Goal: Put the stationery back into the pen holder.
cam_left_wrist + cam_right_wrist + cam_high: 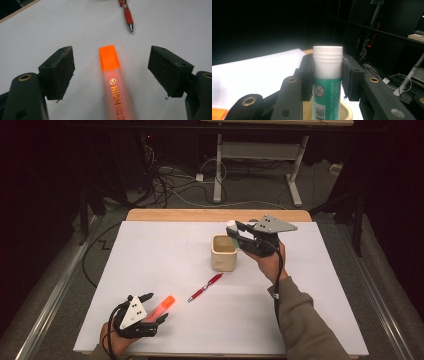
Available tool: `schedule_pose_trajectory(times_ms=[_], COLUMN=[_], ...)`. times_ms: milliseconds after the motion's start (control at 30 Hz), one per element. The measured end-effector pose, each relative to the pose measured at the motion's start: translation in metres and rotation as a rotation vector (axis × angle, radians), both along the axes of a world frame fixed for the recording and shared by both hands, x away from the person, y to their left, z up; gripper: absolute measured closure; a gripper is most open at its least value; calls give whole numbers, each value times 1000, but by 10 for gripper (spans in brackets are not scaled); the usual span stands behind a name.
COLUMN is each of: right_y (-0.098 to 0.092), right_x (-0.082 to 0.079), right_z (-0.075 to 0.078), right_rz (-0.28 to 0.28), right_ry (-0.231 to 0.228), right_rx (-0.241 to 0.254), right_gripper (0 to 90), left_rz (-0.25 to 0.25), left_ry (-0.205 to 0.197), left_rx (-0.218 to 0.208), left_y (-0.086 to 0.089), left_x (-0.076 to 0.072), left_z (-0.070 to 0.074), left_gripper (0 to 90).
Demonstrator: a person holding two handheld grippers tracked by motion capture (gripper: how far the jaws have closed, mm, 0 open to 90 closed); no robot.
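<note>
From the high view, we judge the chief risk to be at the cream square ceramic cup (pixel 223 252): our right claw (pixel 235 231) holds the green glue stick with a white cap (pixel 233 229) just above the cup's rim at about 1 o'clock of it, and letting go off-centre could send the stick onto the rim, or a low pass could knock the cup over. The red ballpoint pen (pixel 205 287) lies on the white tabletop (pixel 310 285) at about 7 o'clock of the cup, well apart from it. Our left claw (pixel 155 307) sits near the tabletop's close edge with the orange highlighter (pixel 164 304) lying between its jaws

In the left gripper view, the jaws stand wide apart and touch nothing; the highlighter (pixel 112 75) rests flat on the tabletop between them, cap pointing towards 12 o'clock, where the pen tip (pixel 130 27) lies. Closing carelessly could flick the smooth barrel sideways

In the right gripper view, the pads are clamped on the glue stick (pixel 327 75) just below its cap, one on each side, and the stick stands upright over the cup's mouth (pixel 345 112). The grip is high on the stick, so we think it could swing or slip if jolted
</note>
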State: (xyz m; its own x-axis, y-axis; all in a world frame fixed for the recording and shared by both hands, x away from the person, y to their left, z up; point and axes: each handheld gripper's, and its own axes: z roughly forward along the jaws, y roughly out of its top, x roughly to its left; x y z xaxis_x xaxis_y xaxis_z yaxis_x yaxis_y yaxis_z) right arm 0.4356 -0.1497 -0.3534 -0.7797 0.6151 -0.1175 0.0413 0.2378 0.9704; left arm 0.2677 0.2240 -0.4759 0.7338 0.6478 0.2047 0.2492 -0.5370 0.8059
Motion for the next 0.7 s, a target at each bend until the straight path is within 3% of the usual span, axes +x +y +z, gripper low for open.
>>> schedule_pose_trajectory(times_ms=[333, 700], right_y=[18, 23], right_x=[8, 18], right_z=[-5, -18], right_rz=[15, 17], right_ry=[4, 39], right_rx=[-1, 7], right_gripper=[656, 656], left_rz=[-2, -5], left_ry=[5, 7], left_rx=[-4, 2], left_y=[1, 1], left_x=[0, 0], left_z=[0, -1], left_gripper=[208, 208])
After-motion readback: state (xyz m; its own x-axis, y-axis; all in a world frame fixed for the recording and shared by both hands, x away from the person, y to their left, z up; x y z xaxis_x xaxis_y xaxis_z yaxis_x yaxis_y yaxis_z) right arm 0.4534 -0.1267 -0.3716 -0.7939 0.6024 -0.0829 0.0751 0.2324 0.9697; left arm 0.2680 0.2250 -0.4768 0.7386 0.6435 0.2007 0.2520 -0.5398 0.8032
